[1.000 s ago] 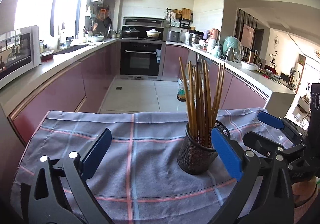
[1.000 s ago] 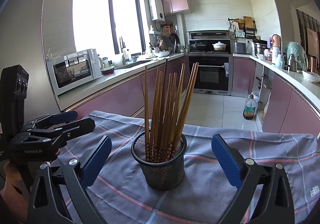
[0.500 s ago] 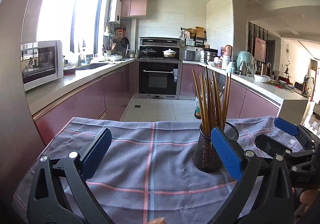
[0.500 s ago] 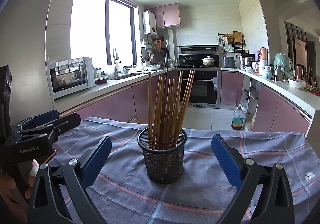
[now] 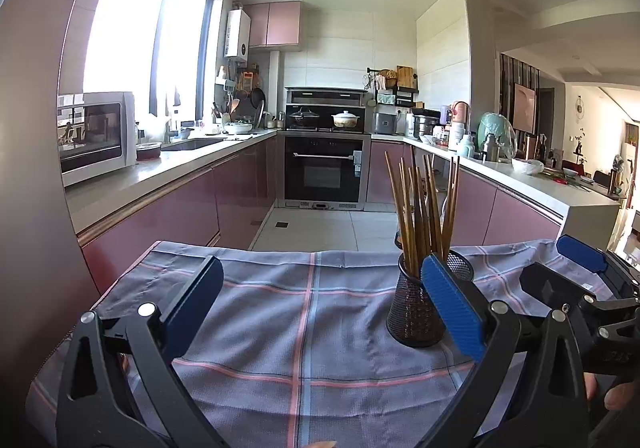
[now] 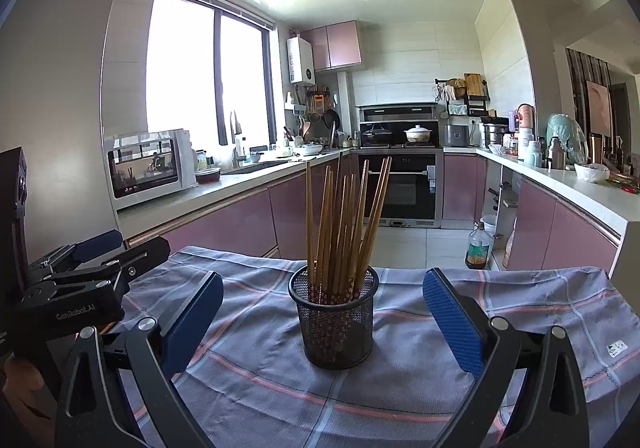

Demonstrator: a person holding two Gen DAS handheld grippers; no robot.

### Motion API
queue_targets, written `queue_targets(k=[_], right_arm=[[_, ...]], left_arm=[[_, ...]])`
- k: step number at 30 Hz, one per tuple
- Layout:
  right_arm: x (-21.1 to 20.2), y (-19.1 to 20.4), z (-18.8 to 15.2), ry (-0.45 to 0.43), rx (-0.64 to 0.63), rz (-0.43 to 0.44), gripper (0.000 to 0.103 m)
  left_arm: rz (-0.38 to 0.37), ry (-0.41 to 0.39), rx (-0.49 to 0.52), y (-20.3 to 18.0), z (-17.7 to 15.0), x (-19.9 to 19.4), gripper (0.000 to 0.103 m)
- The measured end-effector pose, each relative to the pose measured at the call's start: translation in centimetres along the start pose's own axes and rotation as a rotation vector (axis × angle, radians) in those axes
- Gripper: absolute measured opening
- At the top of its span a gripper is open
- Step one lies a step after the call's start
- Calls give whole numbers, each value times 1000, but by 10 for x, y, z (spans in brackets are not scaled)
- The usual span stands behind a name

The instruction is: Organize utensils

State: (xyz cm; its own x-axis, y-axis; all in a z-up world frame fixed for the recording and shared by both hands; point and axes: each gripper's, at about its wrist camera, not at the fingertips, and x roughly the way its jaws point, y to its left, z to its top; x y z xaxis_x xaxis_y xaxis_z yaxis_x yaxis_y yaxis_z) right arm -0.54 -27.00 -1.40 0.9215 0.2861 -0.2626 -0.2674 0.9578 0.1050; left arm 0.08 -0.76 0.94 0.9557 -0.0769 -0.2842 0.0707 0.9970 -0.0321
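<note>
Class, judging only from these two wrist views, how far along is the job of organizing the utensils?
Done: the chopsticks all stand bundled in the mesh holder on the checked cloth; no loose utensil shows on it. In hand: nothing; the left gripper and right gripper are both open and empty. Left: apparently nothing, as far as these views show.

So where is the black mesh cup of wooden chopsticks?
The black mesh cup stands centred on the checked cloth between the right gripper's open fingers.
</note>
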Motion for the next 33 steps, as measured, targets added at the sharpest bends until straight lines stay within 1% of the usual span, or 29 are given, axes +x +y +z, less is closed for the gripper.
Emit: queue_targets(k=[20, 33], right_arm=[[-4, 2, 2, -15, 7, 11, 97], [-4, 1, 3, -15, 10, 12, 97]], left_arm=[[2, -15, 17, -4, 2, -2, 98], [-3, -14, 6, -4, 3, -3, 98]])
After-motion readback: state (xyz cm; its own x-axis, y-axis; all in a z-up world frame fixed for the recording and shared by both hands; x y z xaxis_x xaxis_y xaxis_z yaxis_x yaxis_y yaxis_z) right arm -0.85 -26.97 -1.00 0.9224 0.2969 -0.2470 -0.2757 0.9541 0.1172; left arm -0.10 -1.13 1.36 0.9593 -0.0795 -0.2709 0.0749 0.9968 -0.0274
